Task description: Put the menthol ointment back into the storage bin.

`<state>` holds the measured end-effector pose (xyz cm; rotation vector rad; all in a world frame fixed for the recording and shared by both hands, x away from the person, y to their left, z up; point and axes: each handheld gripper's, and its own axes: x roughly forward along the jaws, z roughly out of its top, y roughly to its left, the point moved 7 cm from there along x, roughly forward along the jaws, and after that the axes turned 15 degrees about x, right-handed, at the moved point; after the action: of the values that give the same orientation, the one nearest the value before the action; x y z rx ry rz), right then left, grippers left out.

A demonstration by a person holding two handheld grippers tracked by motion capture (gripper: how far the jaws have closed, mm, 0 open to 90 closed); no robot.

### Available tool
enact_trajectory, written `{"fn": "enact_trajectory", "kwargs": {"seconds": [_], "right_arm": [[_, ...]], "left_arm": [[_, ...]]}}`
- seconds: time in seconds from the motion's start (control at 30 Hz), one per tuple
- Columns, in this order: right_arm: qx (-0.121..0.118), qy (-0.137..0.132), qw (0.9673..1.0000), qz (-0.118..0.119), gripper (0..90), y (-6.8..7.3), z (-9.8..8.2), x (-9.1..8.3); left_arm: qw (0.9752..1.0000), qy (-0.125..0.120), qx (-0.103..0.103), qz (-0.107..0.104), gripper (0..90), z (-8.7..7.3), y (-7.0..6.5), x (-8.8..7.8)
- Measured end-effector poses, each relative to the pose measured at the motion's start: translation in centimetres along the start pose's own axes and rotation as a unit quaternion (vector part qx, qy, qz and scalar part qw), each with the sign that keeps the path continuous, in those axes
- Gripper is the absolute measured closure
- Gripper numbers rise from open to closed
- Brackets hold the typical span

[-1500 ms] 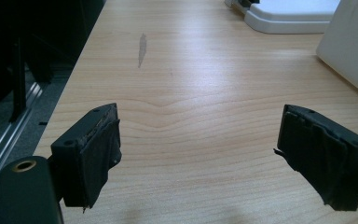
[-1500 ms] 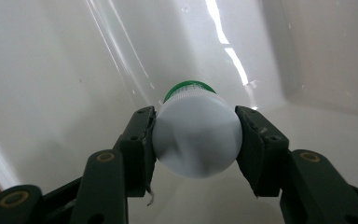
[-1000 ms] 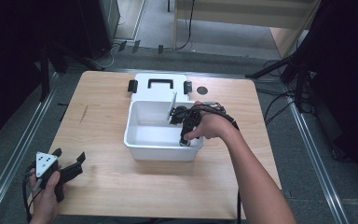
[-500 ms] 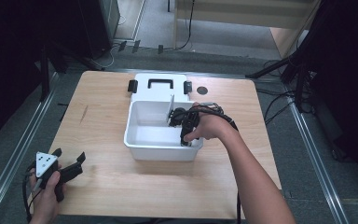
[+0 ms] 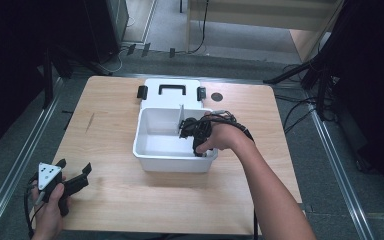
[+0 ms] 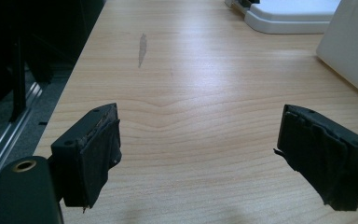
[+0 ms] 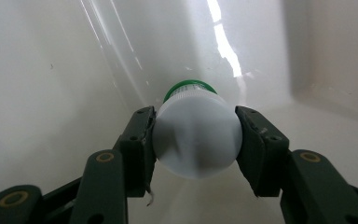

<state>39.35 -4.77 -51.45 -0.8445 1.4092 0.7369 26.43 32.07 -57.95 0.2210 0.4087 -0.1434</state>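
A white bottle [image 7: 196,136] with a green cap sits between the two jaws of my right gripper [image 7: 196,140], which is shut on it, pads pressing both sides. It is held low inside a white plastic bin [image 5: 150,161], in the bin's right compartment, with the cap pointing toward the bin wall. In the high view my right gripper [image 5: 194,131] reaches down into the bin next to its divider. My left gripper [image 5: 75,176] rests near the table's front left corner, held by a hand; its jaws [image 6: 200,154] stand wide open over bare wood.
The bin's white lid [image 5: 172,90] with a black handle and black latches lies flat just behind the bin. A small dark round mark [image 5: 217,96] sits on the wooden table [image 5: 260,125] right of the lid. Metal rails run along the floor on both sides.
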Motion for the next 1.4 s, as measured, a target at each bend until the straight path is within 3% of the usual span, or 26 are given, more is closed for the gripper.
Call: {"fn": "enact_trajectory", "kwargs": {"seconds": [1.1,1.4], "right_arm": [[-0.006,0.006,0.9999,-0.005,53.0,-0.1,-0.1,0.1],[0.004,-0.015,0.9999,-0.001,50.7,-0.4,-0.1,-1.1]], "left_arm": [[1.0000,0.000,-0.001,0.000,13.9,0.0,0.0,0.0],[1.0000,0.000,-0.001,0.000,13.9,0.0,0.0,0.0]]}}
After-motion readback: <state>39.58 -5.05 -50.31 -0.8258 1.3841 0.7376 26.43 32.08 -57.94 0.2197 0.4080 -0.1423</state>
